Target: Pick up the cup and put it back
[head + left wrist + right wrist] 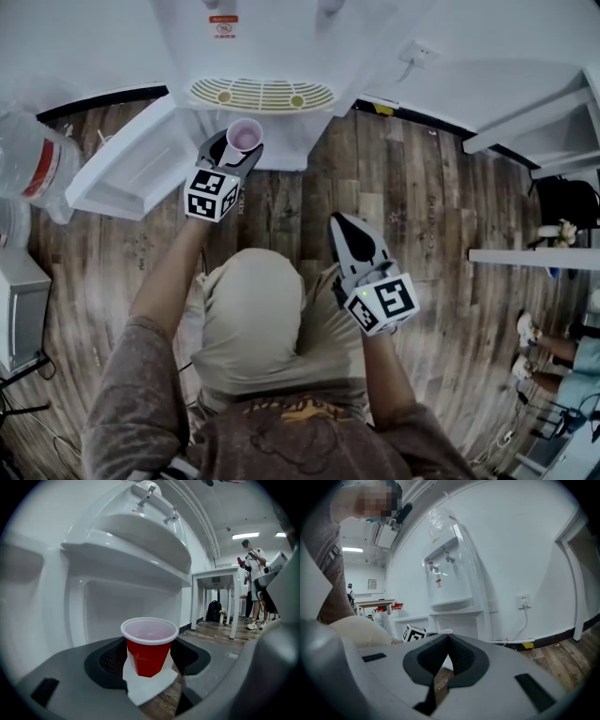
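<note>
The left gripper (236, 153) holds a red plastic cup (246, 136) with a white rim. Its dark ribbed fingers (107, 659) stand fairly wide apart and press the cup's wall from 9 and 3 o'clock. The cup is upright and off the ground, with a white ledge and the brown wooden plank floor (422, 187) visible beneath it. In the head view it lies just at 6 o'clock of the cream slotted drip grille (261, 94) of the tall white water dispenser (272, 42), close in front of the dispenser's lower panel.

The right gripper (345, 228) hangs at about 4 o'clock from the left one, well apart from the cup. Its fingers (461, 654) meet at the tips with nothing between them. A clear plastic water bottle (33, 164) with a red band lies at 9 o'clock of the dispenser.
</note>
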`<state>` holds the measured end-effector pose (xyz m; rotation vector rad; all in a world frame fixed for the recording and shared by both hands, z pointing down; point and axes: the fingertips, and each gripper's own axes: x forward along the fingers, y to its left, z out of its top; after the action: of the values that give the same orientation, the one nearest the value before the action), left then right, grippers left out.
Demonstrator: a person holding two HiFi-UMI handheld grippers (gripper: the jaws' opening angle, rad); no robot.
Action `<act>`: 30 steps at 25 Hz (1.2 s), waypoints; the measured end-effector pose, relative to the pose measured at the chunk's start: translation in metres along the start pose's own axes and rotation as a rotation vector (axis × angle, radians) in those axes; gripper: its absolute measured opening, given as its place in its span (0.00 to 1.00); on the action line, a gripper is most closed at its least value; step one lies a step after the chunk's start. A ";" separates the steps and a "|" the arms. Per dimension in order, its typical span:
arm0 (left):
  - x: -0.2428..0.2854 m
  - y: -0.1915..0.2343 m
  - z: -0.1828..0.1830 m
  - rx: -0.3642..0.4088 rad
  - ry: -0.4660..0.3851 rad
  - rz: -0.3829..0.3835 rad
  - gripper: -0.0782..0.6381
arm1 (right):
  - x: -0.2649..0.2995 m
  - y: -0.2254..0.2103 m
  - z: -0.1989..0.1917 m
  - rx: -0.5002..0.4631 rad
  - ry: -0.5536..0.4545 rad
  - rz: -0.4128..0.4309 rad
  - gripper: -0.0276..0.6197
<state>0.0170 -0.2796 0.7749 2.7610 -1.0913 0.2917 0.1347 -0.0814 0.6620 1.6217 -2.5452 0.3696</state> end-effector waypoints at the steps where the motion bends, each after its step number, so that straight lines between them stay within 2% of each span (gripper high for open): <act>1: 0.005 0.003 -0.004 -0.001 0.005 0.002 0.51 | 0.001 0.000 0.000 0.001 0.001 0.000 0.05; 10: 0.054 0.022 -0.044 -0.006 0.048 0.016 0.51 | 0.008 -0.002 -0.002 0.013 0.019 -0.003 0.05; 23: 0.103 0.049 -0.093 -0.037 0.101 0.082 0.51 | 0.009 -0.009 -0.003 0.050 0.030 -0.042 0.05; 30: 0.124 0.060 -0.109 -0.016 0.131 0.092 0.51 | 0.008 -0.015 -0.003 0.048 0.032 -0.075 0.05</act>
<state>0.0511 -0.3802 0.9141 2.6393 -1.1830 0.4664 0.1448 -0.0937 0.6692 1.7082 -2.4620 0.4498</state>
